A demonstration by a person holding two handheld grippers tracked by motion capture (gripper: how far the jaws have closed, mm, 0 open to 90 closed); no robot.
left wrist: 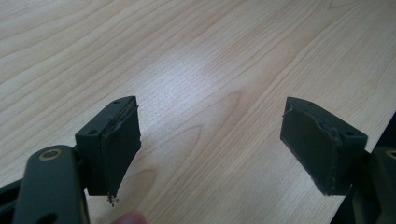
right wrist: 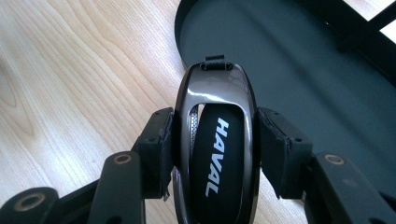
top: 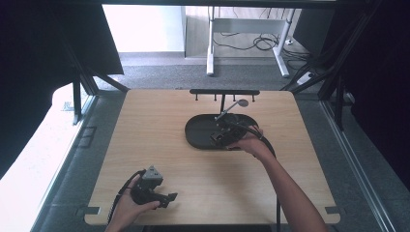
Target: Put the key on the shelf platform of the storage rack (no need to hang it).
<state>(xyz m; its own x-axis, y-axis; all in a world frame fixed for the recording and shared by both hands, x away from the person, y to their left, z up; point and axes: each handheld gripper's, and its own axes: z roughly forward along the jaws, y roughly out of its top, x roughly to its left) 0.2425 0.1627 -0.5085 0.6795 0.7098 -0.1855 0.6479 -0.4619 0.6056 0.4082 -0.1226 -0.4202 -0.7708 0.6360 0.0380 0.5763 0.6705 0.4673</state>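
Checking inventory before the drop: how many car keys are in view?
1. The Haval car key sits clamped between the right gripper jaws, at the near rim of the black tray. Part of the tray floor is hidden behind the gripper.

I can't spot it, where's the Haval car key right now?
The car key is clamped in the right tongs, held at the near rim of the black oval tray.

From my left gripper [left wrist: 210,149] I see its two black padded jaws standing wide apart with nothing between them, above a pale wood-grain tabletop [left wrist: 196,56]. A blurred fingertip [left wrist: 133,217] shows at the bottom edge.
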